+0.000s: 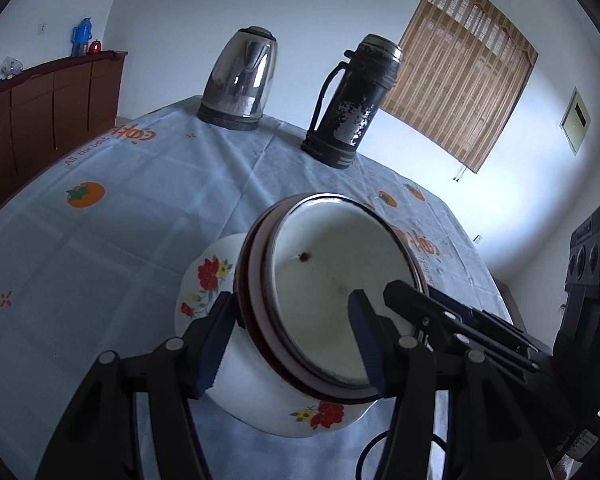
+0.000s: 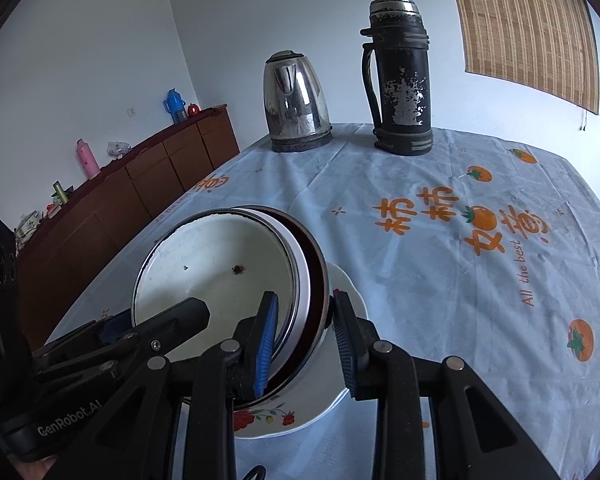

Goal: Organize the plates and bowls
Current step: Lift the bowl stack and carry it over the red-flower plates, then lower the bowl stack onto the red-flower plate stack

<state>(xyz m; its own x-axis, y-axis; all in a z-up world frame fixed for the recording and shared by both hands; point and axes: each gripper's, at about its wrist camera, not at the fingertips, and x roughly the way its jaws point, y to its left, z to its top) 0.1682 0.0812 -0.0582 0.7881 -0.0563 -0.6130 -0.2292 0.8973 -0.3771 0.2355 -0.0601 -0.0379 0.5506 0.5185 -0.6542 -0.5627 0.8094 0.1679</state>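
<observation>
A stack of nested bowls, with a white enamel bowl (image 1: 328, 272) (image 2: 212, 264) innermost and red-rimmed and steel bowls around it, sits over a white scalloped plate with red flowers (image 1: 208, 276) (image 2: 352, 288). My left gripper (image 1: 290, 340) is shut on the stack's left wall, one pad inside the white bowl and one outside. My right gripper (image 2: 306, 344) clamps the opposite wall the same way. Each gripper shows in the other's view: the right gripper (image 1: 440, 312) and the left gripper (image 2: 160, 320). I cannot tell whether the stack touches the plate.
A steel kettle (image 1: 240, 80) (image 2: 296, 104) and a worn black flask (image 1: 356, 104) (image 2: 400, 80) stand at the table's far edge. The pale blue cloth with orange fruit prints (image 1: 100, 240) (image 2: 420, 280) covers the table. A brown sideboard (image 1: 40, 112) (image 2: 140, 184) lines the left wall.
</observation>
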